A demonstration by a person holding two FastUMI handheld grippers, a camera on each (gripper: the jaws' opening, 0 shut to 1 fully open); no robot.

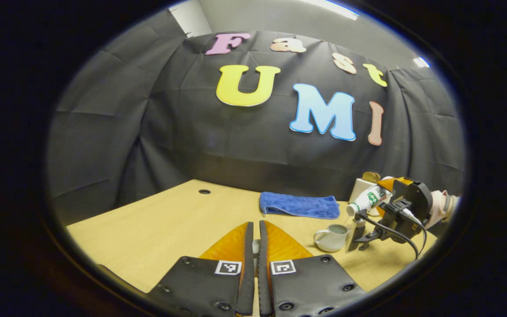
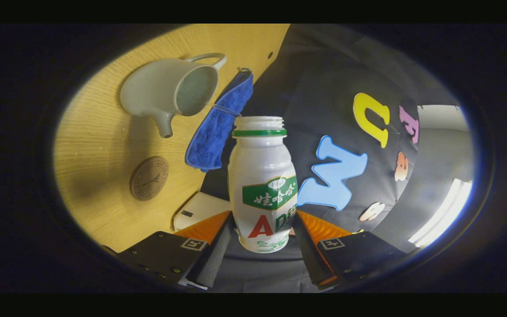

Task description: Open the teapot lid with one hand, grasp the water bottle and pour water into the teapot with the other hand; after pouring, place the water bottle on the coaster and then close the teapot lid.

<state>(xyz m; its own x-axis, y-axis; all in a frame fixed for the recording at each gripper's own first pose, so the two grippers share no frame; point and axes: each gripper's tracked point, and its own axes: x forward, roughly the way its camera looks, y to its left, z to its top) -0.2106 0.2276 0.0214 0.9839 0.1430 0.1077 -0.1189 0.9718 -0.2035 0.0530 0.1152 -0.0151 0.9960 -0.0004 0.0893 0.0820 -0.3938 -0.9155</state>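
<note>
My left gripper (image 1: 255, 231) hovers over the wooden table with its fingers nearly together, pinching a small pale piece, the teapot lid (image 1: 256, 248). The pale teapot (image 1: 332, 237) stands open at the right. Just above it my right gripper (image 1: 383, 199) holds the white water bottle (image 1: 365, 201) tilted, its uncapped mouth pointing down at the pot. In the right gripper view the bottle (image 2: 262, 189) sits between the fingers of my right gripper (image 2: 262, 246). Its green-ringed neck aims toward the open teapot (image 2: 170, 90). The round brown coaster (image 2: 149, 178) lies beside the pot.
A folded blue towel (image 1: 299, 205) lies behind the teapot near the cloth wall and also appears in the right gripper view (image 2: 218, 130). A white box (image 2: 198, 209) sits by the coaster. A hand (image 1: 442, 204) grips the right tool. A cable hole (image 1: 204, 191) marks the far left table.
</note>
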